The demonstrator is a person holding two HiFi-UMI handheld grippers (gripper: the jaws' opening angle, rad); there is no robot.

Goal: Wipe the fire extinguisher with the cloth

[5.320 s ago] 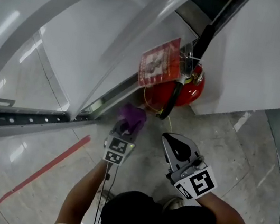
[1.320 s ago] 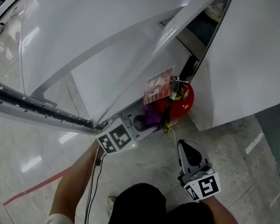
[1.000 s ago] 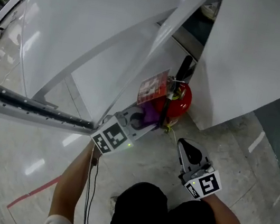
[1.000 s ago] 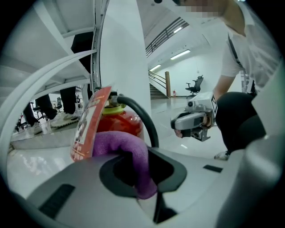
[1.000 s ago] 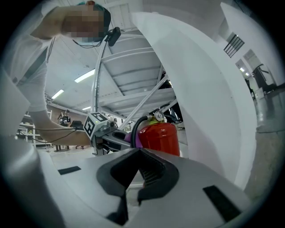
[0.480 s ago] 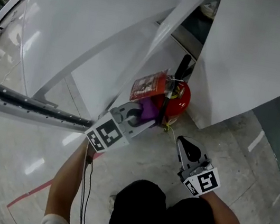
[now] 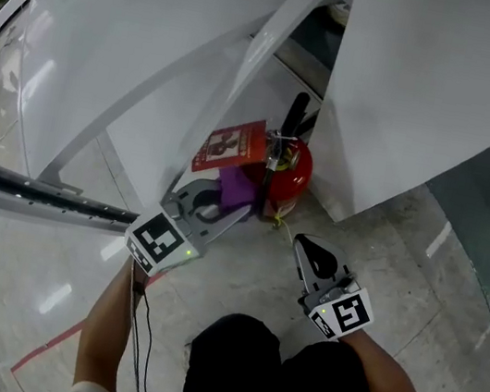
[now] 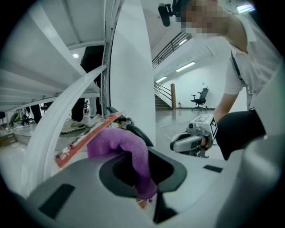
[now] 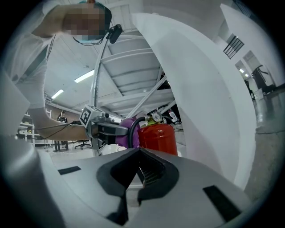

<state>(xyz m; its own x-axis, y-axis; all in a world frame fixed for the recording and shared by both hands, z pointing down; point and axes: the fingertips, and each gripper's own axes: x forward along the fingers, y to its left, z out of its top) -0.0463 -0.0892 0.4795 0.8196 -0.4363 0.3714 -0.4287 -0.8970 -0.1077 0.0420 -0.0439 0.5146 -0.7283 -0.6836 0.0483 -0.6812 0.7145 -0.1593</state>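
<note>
Head view: extinguisher (image 7: pixel 292 174) upright, left tool (image 7: pixel 225 202) w/ cloth (image 7: pixel 236 189) at its side

Glossy grey floor (image 7: pixel 383 262) is carrying upright fire extinguisher (image 7: pixel 292 176) w/ red tape strip (image 7: pixel 50 341) lying well apart.

Floor (image 7: pixel 452 302): pale grey, speckled, polished, glossy with reflections. Red tape line (image 7: pixel 50 341) lower left. White panels (image 7: pixel 432 92) lean overhead, perforated rail (image 7: pixel 39 193) at left. Far off: stairs (image 8: pixel 164 91), office chair (image 8: pixel 201 96), ceiling strip lights (image 8: pixel 185 67).
</note>
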